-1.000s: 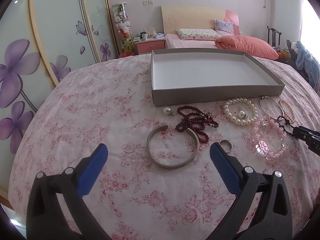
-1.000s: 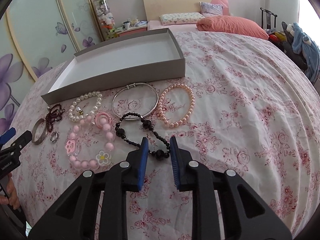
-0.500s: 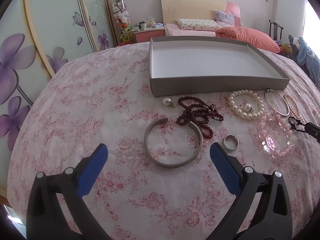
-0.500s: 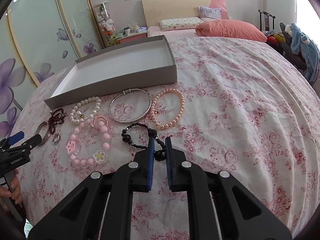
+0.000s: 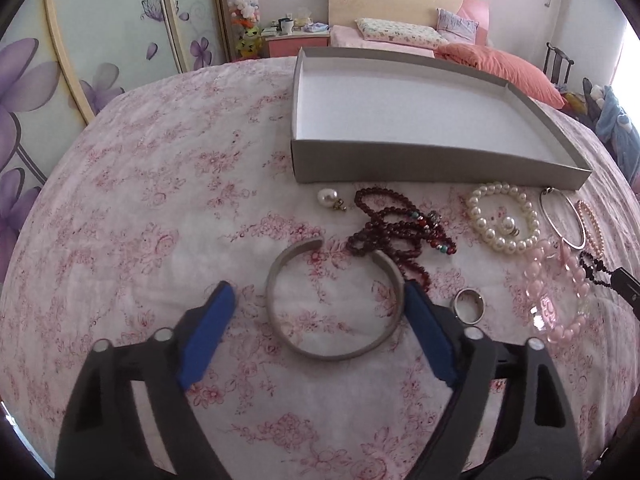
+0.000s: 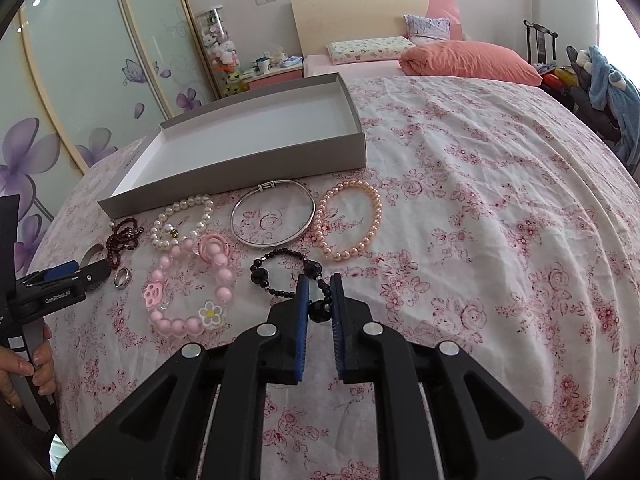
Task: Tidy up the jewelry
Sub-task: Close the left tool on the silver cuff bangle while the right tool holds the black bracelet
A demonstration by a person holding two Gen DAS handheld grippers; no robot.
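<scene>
A grey tray [image 5: 400, 168] with a white inside stands on the floral cloth; it also shows in the right wrist view [image 6: 240, 174]. My left gripper [image 5: 320, 300] is open, its blue pads on either side of a silver cuff bangle [image 5: 334, 300]. My right gripper [image 6: 319, 286] is shut on the near beads of a black bead bracelet [image 6: 280, 268], which still lies on the cloth. A dark red bead strand [image 5: 396, 232], a white pearl bracelet [image 5: 502, 216] and a silver ring [image 5: 469, 305] lie nearby.
A pink flower bracelet [image 6: 188, 284], a thin silver bangle [image 6: 272, 218] and a pink pearl bracelet [image 6: 348, 226] lie in front of the tray. A loose pearl earring [image 5: 330, 199] sits near the tray's left corner. A bed and a wardrobe stand behind.
My left gripper has moved forward so that its pads flank the silver cuff. My right gripper has closed on the black bracelet's beads.
</scene>
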